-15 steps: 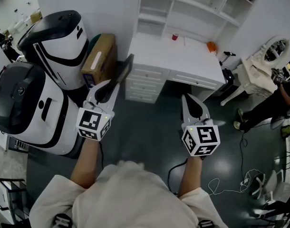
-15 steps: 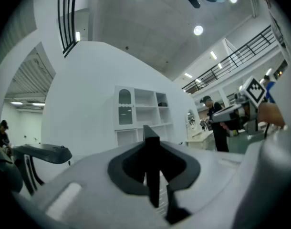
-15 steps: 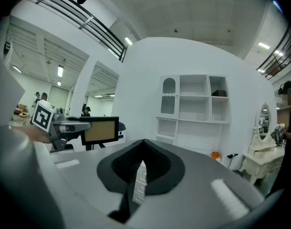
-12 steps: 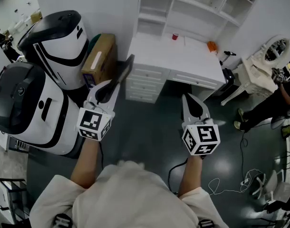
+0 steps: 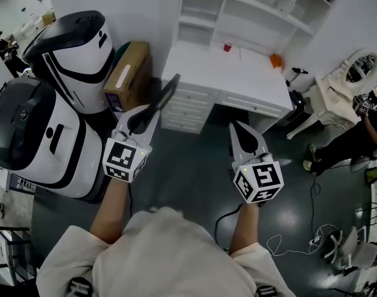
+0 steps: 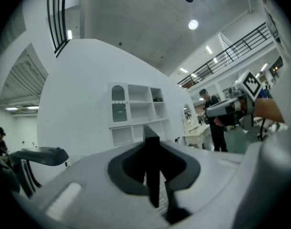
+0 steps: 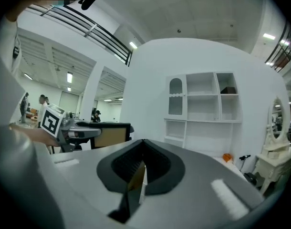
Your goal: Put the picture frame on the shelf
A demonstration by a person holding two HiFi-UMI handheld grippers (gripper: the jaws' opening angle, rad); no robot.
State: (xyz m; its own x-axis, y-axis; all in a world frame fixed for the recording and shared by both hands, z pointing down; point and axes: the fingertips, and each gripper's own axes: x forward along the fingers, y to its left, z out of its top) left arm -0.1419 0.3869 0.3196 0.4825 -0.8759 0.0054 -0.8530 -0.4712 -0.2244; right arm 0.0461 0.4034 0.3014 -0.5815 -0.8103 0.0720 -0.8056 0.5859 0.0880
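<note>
My left gripper (image 5: 152,107) is shut on a dark, thin picture frame (image 5: 166,90), which sticks out edge-on toward the white desk (image 5: 238,74). In the left gripper view the frame (image 6: 153,175) stands as a black blade between the jaws, with the white shelf unit (image 6: 136,113) straight ahead. The shelf unit (image 5: 238,5) rises behind the desk top. My right gripper (image 5: 234,127) hangs level in front of the desk, shut with nothing in it. From the right gripper view, its jaws (image 7: 143,144) meet, and the shelf unit (image 7: 202,104) lies ahead.
Two big white-and-black machines (image 5: 65,48) stand at the left, with a cardboard box (image 5: 127,73) beside the desk. A red item (image 5: 227,47) and an orange item (image 5: 274,60) lie on the desk. A white chair (image 5: 337,98), a person (image 5: 355,132) and floor cables (image 5: 312,240) are at the right.
Both grippers have edged slightly forward toward the desk, the left one still carrying the frame. Neither grip has changed.
</note>
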